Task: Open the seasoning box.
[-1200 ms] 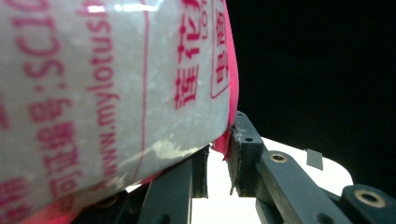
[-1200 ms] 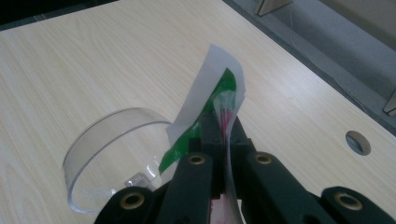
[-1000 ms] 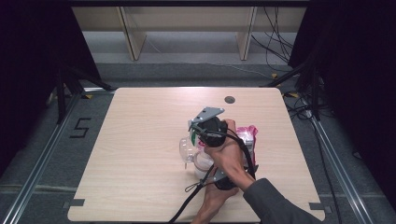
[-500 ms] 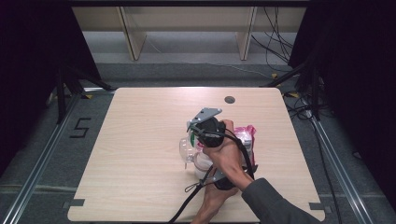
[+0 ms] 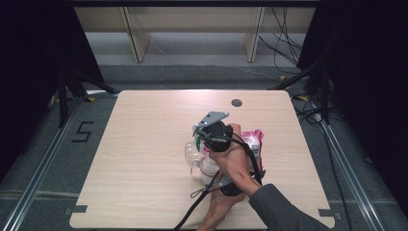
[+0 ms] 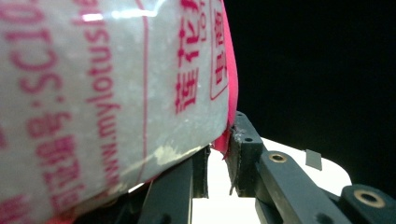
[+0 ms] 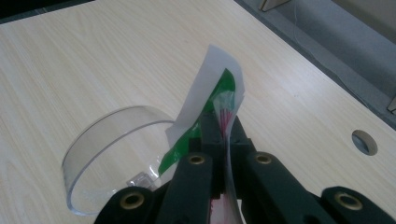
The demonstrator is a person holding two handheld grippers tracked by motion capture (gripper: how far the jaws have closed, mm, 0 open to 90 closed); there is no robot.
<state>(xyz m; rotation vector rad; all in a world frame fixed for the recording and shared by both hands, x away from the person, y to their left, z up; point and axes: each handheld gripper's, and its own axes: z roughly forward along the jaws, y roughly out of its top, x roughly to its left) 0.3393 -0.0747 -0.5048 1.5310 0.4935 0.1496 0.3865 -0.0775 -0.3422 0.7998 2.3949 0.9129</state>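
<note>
Two grippers sit close together over the near right part of my table (image 5: pixel 144 144). My right gripper (image 7: pixel 219 122) is clamped on the white-and-green corner of a bag (image 7: pixel 212 88), lifted just above a clear plastic cup (image 7: pixel 100 140). My left gripper (image 6: pixel 217 149) pinches the pink edge of the same bag (image 6: pixel 112 88), its printed side pressed against the camera.

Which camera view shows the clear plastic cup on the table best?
The right gripper view: the clear cup shows its open rim and wall beside the shut jaws. The high view shows the cup small, partly behind the hand. In the left gripper view I cannot make it out.
</note>
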